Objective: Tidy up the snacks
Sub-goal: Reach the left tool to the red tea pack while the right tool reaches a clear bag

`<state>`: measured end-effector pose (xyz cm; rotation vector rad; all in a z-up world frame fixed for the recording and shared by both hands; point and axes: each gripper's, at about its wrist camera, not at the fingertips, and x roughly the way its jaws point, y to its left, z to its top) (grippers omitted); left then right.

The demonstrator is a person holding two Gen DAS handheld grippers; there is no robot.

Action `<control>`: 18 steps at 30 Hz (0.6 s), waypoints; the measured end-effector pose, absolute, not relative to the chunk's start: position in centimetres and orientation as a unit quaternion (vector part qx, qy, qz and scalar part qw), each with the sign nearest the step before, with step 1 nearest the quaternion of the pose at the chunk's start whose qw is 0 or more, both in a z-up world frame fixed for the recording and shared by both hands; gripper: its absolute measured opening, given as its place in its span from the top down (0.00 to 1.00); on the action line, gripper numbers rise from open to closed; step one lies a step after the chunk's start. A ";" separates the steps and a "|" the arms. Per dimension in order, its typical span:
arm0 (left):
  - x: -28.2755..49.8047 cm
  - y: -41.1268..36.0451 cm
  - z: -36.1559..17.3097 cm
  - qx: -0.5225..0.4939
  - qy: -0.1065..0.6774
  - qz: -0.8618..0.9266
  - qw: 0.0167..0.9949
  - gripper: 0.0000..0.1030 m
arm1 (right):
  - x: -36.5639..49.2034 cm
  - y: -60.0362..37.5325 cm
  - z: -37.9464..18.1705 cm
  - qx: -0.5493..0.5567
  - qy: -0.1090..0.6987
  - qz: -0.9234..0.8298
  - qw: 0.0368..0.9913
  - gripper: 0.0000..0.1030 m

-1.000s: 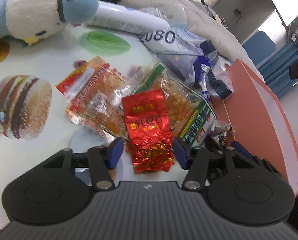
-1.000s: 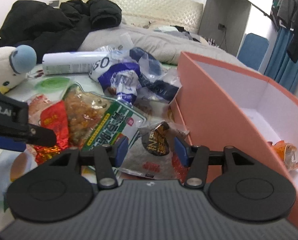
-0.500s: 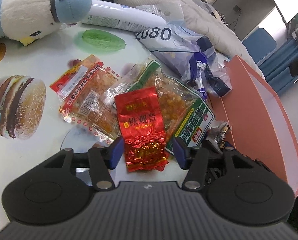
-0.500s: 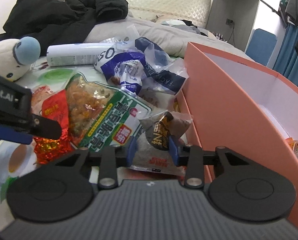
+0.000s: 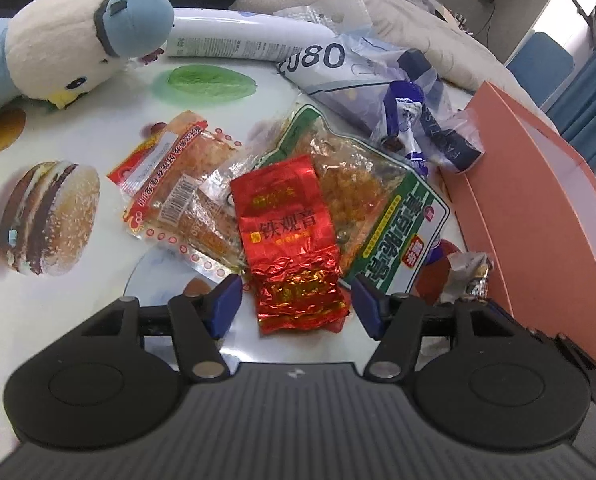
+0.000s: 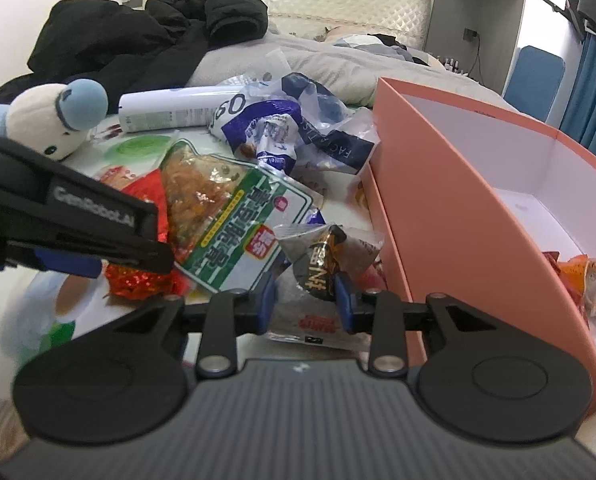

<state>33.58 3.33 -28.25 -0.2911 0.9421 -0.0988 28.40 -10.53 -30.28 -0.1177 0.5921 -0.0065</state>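
Observation:
A pile of snacks lies on a food-print tabletop point(image 5: 98, 128). In the left wrist view a red foil packet point(image 5: 286, 232) lies between the jaws of my left gripper point(image 5: 296, 300), which are opening; the pads stand clear of it. It lies on a green-labelled bag point(image 5: 377, 208), with orange packets point(image 5: 178, 184) to its left. In the right wrist view my right gripper point(image 6: 303, 300) is closing, and its pads press on a small grey packet with a black-gold label point(image 6: 321, 264). The open salmon box point(image 6: 437, 200) stands just to the right.
An orange snack point(image 6: 589, 280) lies inside the box. A plush bird point(image 5: 70, 48), a white spray can point(image 5: 242, 36) and crumpled blue-white plastic bags point(image 5: 377, 76) lie at the table's far side. A bed with a black jacket point(image 6: 138, 40) is behind.
The right jaws closed in on the small grey packet. The left gripper slid over the table so the red foil packet sits more squarely between its jaws, which stand slightly wider.

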 end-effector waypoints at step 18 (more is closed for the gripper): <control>31.2 4.6 -28.4 -0.173 0.453 -0.044 0.874 0.71 | 25.5 -10.3 -29.8 -0.058 0.295 0.042 0.953 0.67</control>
